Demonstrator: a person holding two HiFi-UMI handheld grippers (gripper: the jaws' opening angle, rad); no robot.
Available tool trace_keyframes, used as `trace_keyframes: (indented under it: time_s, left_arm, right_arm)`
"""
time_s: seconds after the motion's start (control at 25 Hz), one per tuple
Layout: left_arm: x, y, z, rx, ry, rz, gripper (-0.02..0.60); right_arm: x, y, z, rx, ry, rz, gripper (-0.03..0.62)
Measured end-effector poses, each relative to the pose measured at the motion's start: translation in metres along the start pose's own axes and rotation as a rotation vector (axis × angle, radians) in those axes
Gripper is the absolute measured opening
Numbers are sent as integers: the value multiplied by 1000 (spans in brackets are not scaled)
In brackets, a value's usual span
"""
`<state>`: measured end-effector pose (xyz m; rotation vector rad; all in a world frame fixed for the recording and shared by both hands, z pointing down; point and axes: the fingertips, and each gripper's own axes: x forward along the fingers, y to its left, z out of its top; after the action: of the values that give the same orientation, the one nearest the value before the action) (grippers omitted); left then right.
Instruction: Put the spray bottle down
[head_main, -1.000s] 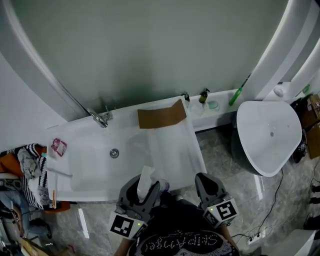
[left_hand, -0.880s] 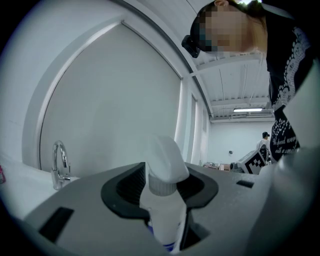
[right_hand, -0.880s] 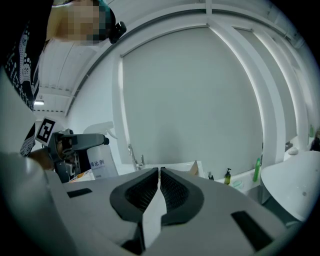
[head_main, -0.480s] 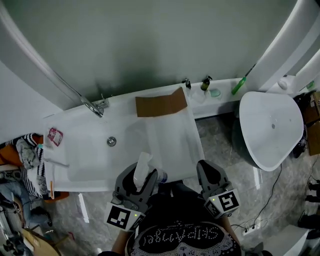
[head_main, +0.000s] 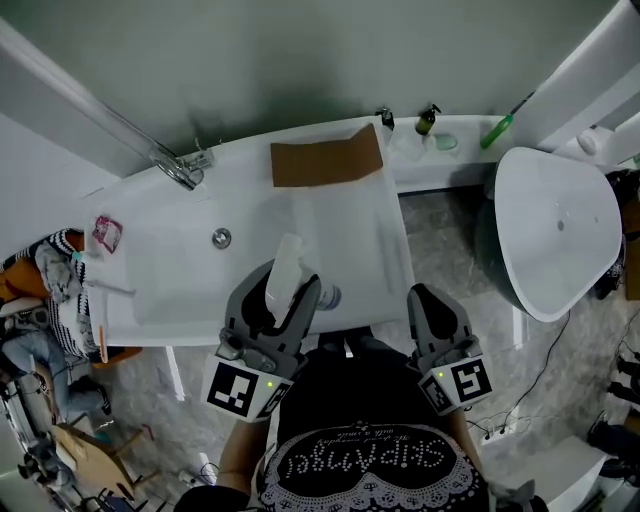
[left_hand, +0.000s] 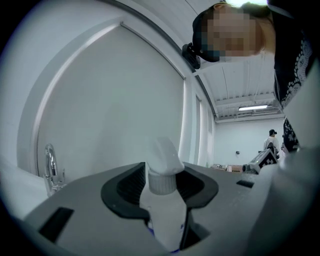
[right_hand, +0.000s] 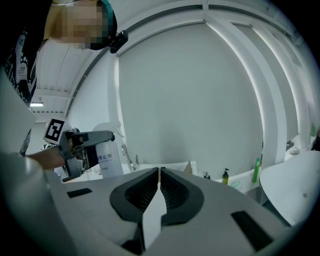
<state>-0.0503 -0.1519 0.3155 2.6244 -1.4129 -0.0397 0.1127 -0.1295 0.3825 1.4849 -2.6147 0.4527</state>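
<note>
the left gripper (head_main: 287, 292) is clamped on the white spray bottle (head_main: 284, 268), jaws pressing the bottle's body and the nozzle end pointing far. the bottle is held above the near edge of the bathtub (head_main: 170, 280). the right gripper (head_main: 436, 303), to its right, has its jaws closed together on nothing.

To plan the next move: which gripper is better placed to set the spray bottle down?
Left. The left gripper clamps the spray bottle upright, and in the head view it is over the near side of the bathtub. The right gripper is shut and empty.
</note>
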Motion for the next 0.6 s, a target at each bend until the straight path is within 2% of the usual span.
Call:
trace_keyframes:
  time_s: [0.32,0.6]
  left_arm:
    - [72,18,-13,56,-32,6,176]
    - [122,35,-50,108,-24,48,176]
  right_arm:
    - [-12,-29,-1,17,-12,-74,28]
    - [-25,-57,-3,34,-4,-158,28]
